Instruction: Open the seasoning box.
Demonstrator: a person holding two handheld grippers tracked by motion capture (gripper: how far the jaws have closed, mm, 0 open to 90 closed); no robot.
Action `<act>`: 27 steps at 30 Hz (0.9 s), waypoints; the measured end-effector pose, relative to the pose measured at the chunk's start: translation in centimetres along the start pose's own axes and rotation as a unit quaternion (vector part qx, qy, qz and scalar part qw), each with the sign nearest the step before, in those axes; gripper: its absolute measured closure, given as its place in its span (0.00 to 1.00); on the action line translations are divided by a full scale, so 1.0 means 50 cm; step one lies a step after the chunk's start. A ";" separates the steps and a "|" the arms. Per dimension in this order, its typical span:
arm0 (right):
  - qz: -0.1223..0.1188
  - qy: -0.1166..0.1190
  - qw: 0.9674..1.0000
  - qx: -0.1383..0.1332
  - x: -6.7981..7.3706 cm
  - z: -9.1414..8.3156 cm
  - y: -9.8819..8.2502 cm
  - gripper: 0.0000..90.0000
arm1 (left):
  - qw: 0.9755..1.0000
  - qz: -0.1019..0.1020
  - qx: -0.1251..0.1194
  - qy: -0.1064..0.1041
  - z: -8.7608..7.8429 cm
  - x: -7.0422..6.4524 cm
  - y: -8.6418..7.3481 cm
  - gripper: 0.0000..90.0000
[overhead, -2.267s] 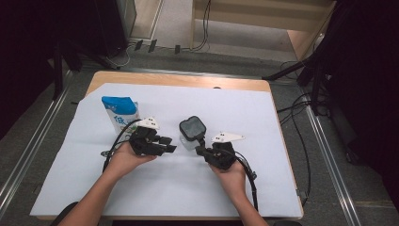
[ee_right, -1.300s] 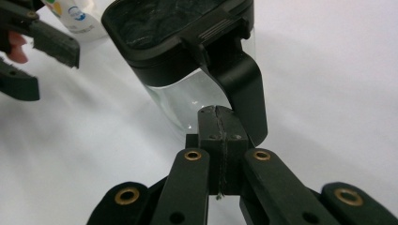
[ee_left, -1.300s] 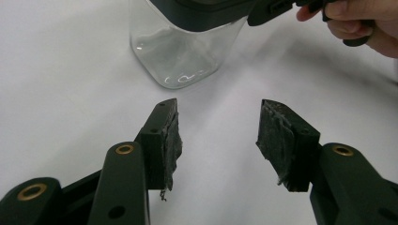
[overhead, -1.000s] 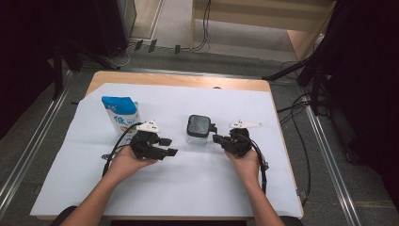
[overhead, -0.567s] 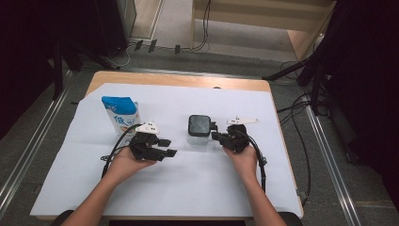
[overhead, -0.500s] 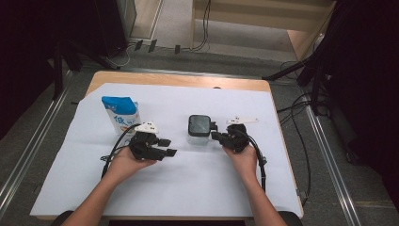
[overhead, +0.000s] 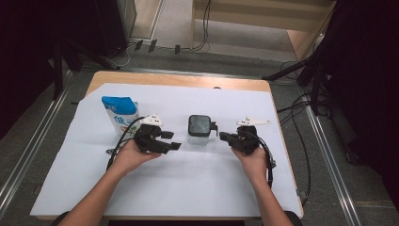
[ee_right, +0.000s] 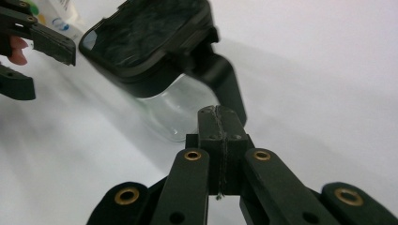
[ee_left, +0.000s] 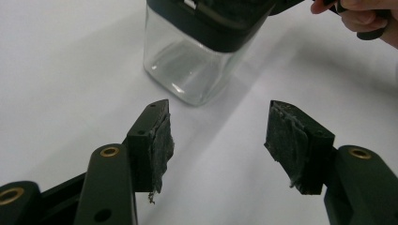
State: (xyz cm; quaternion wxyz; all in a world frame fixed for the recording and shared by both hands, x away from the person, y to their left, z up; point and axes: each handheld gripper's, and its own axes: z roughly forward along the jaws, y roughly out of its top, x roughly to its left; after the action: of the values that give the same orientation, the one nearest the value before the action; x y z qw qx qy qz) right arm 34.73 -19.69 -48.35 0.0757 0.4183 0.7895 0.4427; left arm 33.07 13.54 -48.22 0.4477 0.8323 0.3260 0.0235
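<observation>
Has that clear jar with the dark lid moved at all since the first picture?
Yes. The jar has shifted slightly right and toward the table's far edge, so the gap to the blue bag, which stayed put, is wider.

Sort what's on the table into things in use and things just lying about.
In use:
clear jar with black lid
left gripper, jaws open, just opening, nothing between them
right gripper, jaws shut, empty

Lying about:
blue and white pouch
</observation>
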 end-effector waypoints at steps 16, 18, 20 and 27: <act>0.003 -0.001 1.000 -0.002 -0.007 0.008 0.009 1.00 | 0.999 0.031 0.001 -0.025 0.042 0.023 0.071 0.20; 0.002 0.000 1.000 -0.004 -0.005 0.009 0.009 1.00 | 0.999 0.039 -0.005 -0.017 0.046 0.023 0.070 0.17; 0.002 0.000 1.000 -0.004 -0.004 0.010 0.010 1.00 | 0.999 0.054 -0.001 -0.008 0.049 0.025 0.067 0.16; 0.007 -0.004 1.000 0.000 -0.005 0.020 0.011 1.00 | 0.997 0.076 0.019 -0.029 0.061 0.031 0.093 0.14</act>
State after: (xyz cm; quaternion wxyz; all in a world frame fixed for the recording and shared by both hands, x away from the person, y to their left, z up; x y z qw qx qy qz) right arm 35.74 -19.09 -48.60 0.0757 0.4256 0.7860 0.4420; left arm 37.73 10.39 -46.90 0.4380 0.8633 0.2493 0.0269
